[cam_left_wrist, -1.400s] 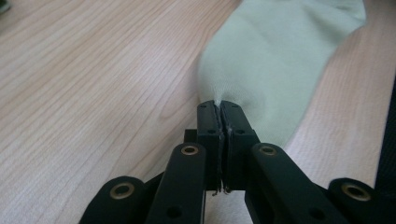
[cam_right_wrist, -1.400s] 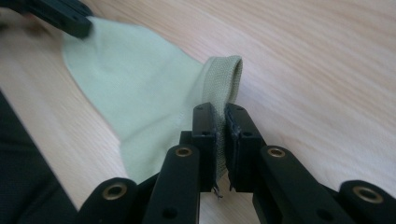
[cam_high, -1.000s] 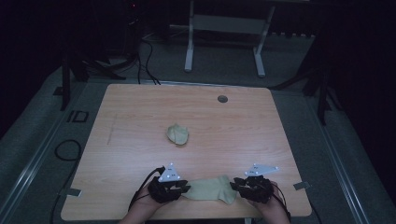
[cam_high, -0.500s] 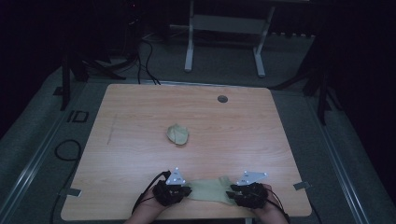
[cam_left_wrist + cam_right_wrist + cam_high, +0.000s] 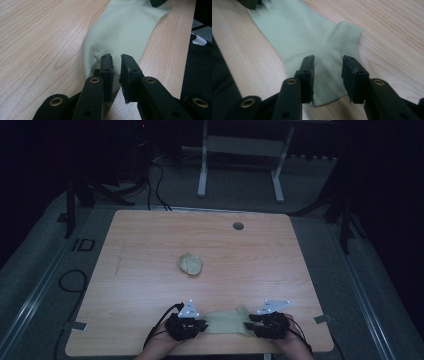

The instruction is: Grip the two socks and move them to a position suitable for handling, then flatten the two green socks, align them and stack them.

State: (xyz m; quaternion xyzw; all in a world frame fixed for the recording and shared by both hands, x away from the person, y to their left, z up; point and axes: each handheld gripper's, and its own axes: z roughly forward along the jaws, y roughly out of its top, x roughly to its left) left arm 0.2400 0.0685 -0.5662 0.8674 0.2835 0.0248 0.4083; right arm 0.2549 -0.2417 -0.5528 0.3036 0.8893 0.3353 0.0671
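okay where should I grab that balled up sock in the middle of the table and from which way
Take the balled sock from straight above, tool jaws straddling its narrower width. It sits as a low rounded lump on the table with nothing beside it, so a top-down pinch across the bundle looks likeliest to keep it rolled.

**Both grippers low at the near table edge, jaws just opened**

Forearms in from the bottom of the high view, one gripper per hand. Left gripper (image 5: pixel 186 326) held low, pointing toward the right one, jaws a narrow gap apart after just opening. Right gripper (image 5: pixel 270 325) level with it and facing back, jaws just opened wider, pads (image 5: pixel 308 72) clear of each other.
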